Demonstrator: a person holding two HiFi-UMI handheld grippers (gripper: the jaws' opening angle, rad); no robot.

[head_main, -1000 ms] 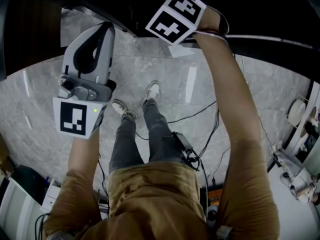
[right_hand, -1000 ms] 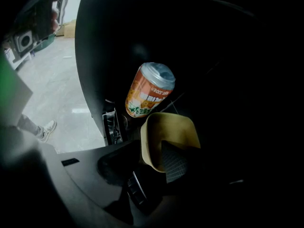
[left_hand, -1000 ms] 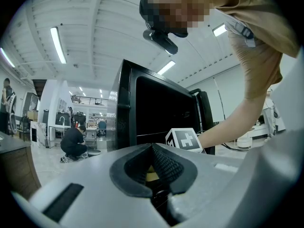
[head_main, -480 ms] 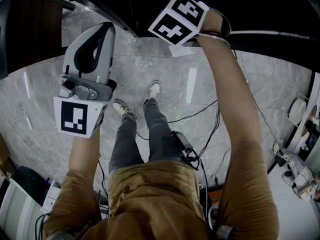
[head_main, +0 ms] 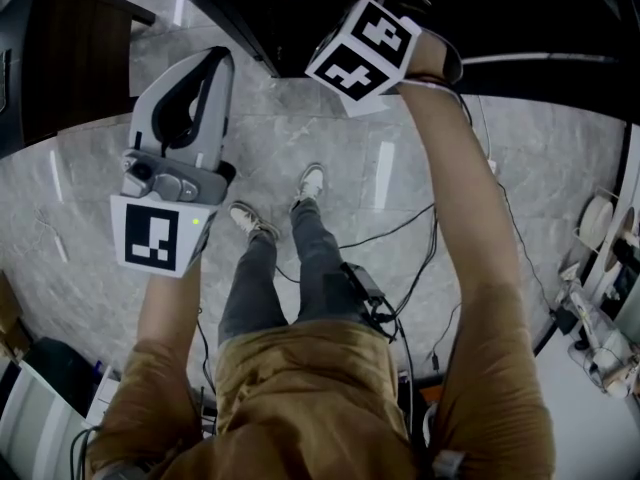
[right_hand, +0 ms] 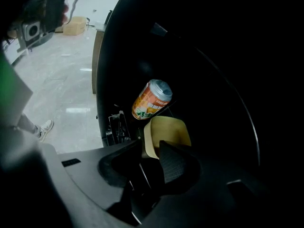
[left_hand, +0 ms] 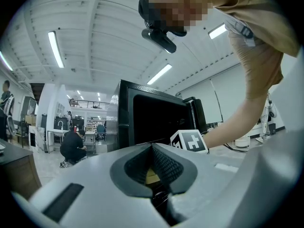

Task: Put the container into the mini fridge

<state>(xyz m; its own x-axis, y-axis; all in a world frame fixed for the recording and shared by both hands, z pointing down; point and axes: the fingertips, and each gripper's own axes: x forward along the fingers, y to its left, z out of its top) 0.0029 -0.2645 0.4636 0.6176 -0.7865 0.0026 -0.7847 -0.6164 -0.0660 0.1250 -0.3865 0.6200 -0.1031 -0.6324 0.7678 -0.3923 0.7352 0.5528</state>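
Note:
In the right gripper view a pale yellow container stands inside the dark mini fridge, just below an orange drink can. My right gripper is right at the container's near side, its jaws closing; a gap still shows between them and I see no pad pressing on it. From the head view only its marker cube shows, at the black fridge opening. My left gripper is held out over the floor, away from the fridge, jaws together and holding nothing.
The fridge's black body stands on a grey marble floor. Cables trail beside the person's feet. A dark cabinet is at the far left, lab gear at the right. A crouching person is far off.
The right gripper's marker cube has drifted slightly right and down at the fridge opening. The left gripper has hardly moved.

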